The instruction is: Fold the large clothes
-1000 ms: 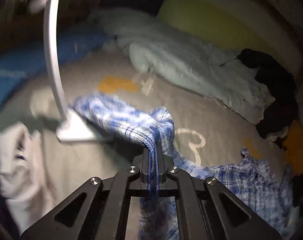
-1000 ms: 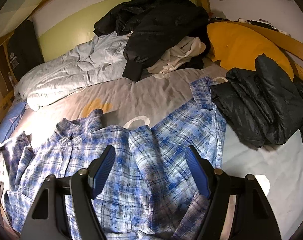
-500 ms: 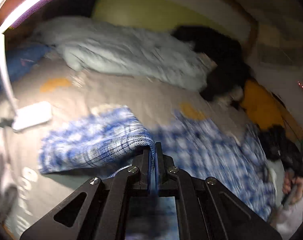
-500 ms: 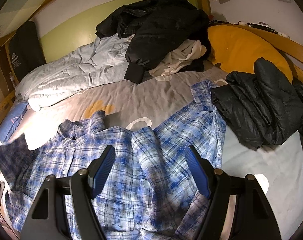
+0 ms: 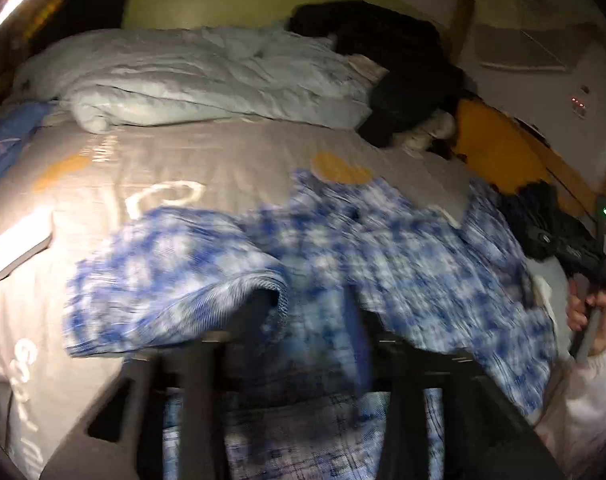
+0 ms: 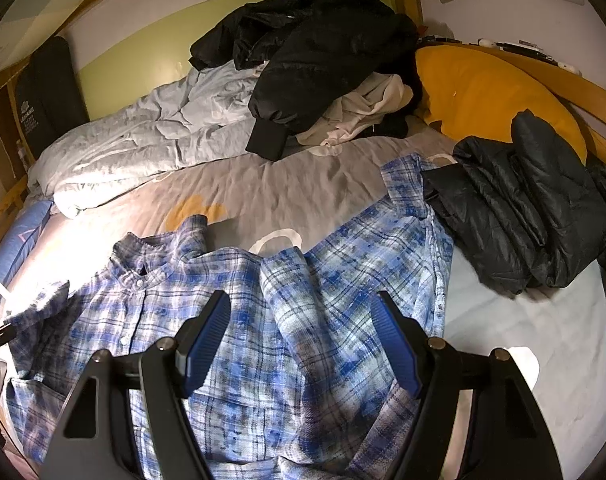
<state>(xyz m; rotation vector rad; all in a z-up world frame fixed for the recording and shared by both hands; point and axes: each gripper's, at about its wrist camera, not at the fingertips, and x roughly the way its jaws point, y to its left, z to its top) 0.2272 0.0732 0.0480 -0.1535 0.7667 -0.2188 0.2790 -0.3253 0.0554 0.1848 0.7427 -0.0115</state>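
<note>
A blue plaid shirt [image 6: 239, 344] lies spread on the grey sheet [image 6: 303, 196] of a bed, with its collar toward the left and its front with buttons facing up. One sleeve [image 6: 411, 208] reaches to the right and its cuff ends just beside a dark puffer jacket [image 6: 535, 216]. A long fold of cloth runs down the middle of the shirt.

The right gripper [image 6: 301, 344] hovers over the lower part of the shirt. Its 2 blue pads [image 6: 207, 340] stand wide apart and grasp nothing; the fold of the shirt is seen between them, lower down.

In the left wrist view the picture is blurred. The left gripper [image 5: 299, 344] has its jaws opening. The other sleeve [image 5: 175, 280] of the shirt hangs over and in front of its fingers, folded toward the body of the shirt. Cloth is between the jaws, but I cannot tell if the fingers touch it. At the right edge of this view a hand [image 5: 595, 312] in a pale sleeve [image 5: 583, 392] holds the handle of the right gripper.

At the back of the bed lie a pale blue duvet [image 6: 151, 148] and a heap of black coats [image 6: 315, 52] on a cream garment [image 6: 363, 116]. A yellow pillow [image 6: 487, 92] leans at the right, near the puffer jacket.
</note>
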